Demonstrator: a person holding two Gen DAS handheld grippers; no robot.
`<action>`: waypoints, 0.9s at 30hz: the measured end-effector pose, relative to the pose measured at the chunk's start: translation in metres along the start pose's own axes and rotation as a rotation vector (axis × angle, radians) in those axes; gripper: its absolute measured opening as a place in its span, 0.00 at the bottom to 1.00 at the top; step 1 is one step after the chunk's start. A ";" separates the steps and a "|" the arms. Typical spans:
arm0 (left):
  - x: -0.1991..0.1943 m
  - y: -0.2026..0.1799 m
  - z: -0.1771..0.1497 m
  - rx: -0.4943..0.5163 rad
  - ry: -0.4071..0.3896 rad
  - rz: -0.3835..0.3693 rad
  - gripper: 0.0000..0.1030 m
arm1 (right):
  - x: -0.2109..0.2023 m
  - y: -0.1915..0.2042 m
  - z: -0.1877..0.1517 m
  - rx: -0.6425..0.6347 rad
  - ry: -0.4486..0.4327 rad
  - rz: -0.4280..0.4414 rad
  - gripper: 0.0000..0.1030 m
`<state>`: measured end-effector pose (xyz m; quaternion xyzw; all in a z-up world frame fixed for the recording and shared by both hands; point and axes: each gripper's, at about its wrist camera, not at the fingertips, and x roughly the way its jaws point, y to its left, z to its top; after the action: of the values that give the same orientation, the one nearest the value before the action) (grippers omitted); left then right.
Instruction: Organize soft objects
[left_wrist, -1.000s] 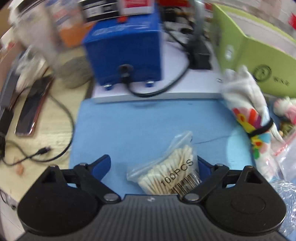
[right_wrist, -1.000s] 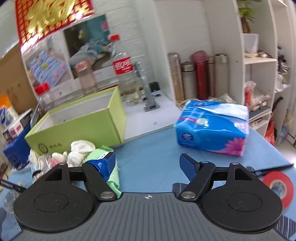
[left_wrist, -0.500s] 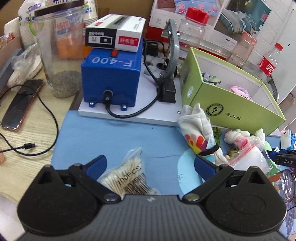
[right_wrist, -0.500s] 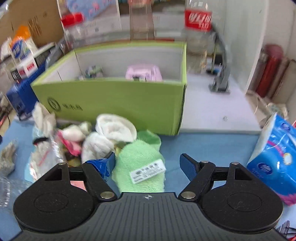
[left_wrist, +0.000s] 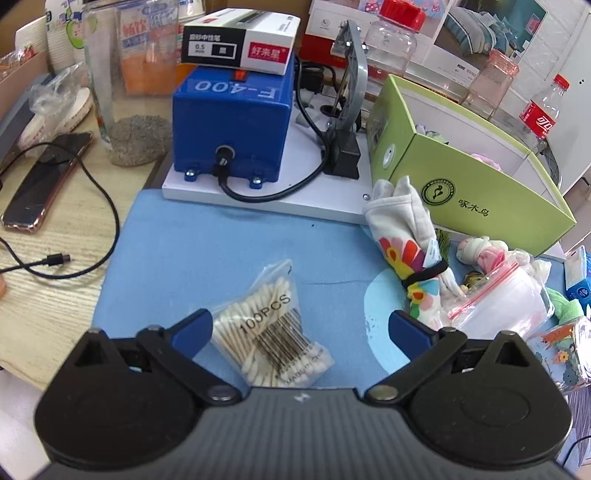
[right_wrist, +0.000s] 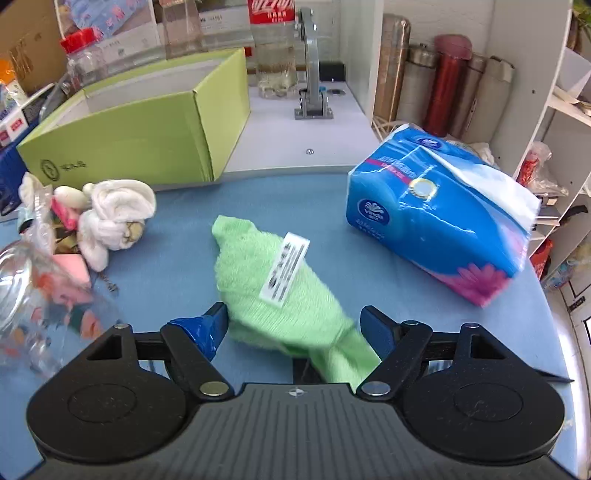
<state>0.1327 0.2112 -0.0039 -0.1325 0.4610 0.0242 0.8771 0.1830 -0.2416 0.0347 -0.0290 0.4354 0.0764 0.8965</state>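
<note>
Left tool is spread wide over the bag of cotton swabs on the blue bench mat, just opened up. Right tool has been opening too, green towel lying loose between its fingers, green box behind.

Both tools tip steeply down toward the worktop. The left tool has just been spreading its jaws and they stand wide, gripping nothing. The right tool has jaws parted too, just widened, pads pressing on nothing.
</note>
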 end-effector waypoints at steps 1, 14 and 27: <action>-0.001 0.000 -0.001 0.002 -0.002 0.004 0.98 | -0.006 0.003 -0.001 -0.015 -0.027 -0.001 0.63; -0.022 0.016 -0.018 0.073 -0.051 0.103 0.98 | 0.046 0.007 0.005 -0.022 -0.034 0.004 0.64; 0.019 0.012 -0.020 0.023 -0.015 0.078 0.99 | 0.047 0.014 -0.020 0.012 -0.203 -0.046 0.71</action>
<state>0.1253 0.2163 -0.0332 -0.1042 0.4593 0.0541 0.8805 0.1937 -0.2254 -0.0143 -0.0257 0.3422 0.0560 0.9376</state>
